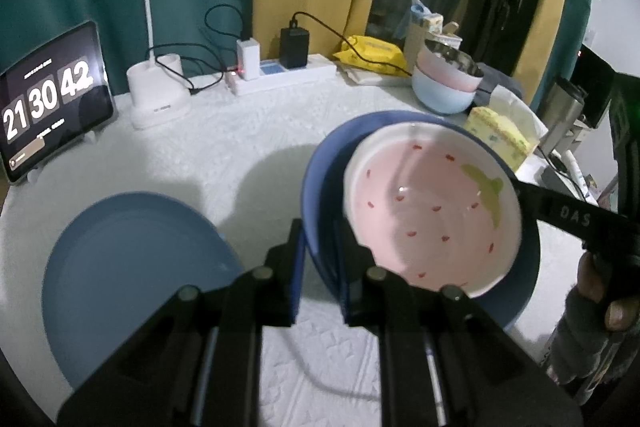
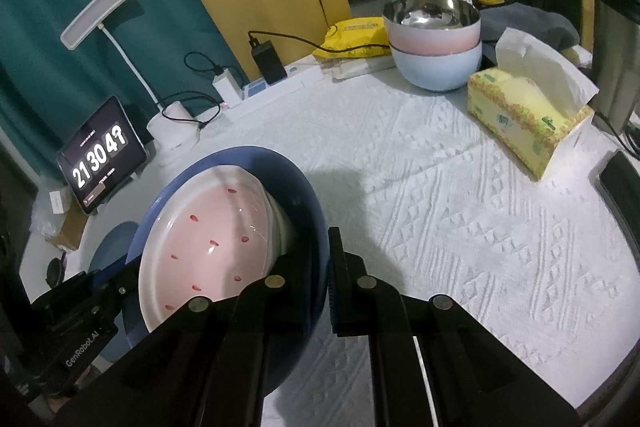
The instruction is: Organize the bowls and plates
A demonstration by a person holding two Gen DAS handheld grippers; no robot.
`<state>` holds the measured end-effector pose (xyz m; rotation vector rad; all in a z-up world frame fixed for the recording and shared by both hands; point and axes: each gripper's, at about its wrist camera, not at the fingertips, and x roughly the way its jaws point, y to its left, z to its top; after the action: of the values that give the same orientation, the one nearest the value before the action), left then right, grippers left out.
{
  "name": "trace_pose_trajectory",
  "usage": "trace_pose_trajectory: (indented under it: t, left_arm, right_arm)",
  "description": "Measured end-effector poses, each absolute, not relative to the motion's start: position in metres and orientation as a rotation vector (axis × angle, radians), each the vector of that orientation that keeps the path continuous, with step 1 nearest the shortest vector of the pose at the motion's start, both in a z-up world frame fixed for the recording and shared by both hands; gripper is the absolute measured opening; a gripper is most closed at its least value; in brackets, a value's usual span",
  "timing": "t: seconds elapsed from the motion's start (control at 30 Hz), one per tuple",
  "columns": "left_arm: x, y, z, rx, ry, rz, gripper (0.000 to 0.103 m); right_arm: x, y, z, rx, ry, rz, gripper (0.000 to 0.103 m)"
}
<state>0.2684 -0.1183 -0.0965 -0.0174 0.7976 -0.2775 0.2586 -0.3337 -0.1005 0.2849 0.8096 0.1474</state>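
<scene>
The left gripper [image 1: 318, 247] and right gripper [image 2: 320, 259] each clamped opposite rims of the blue bowl [image 1: 320, 179], which held the pink bowl [image 1: 432, 203] above the white tablecloth [image 2: 440, 187]. 1 blue plate [image 1: 132, 267] lay left.

Your left gripper [image 1: 318, 251] and right gripper [image 2: 320, 263] are matte black, with blue pads inside the fingers, round silver pins on the linkage bars and white "GenRobot.AI" and "DAS" lettering, while a grey knitted sleeve [image 1: 576, 343] covers your right wrist.
</scene>
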Motion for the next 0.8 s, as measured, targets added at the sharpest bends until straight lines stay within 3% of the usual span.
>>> trace_pose_trajectory:
  t: [0.8]
  left_arm:
    - [0.245, -0.062, -0.066, -0.081, 0.709, -0.256, 0.013]
  right_arm:
    - [0.247, -0.276, -0.054, 0.214, 0.743, 0.18, 0.008]
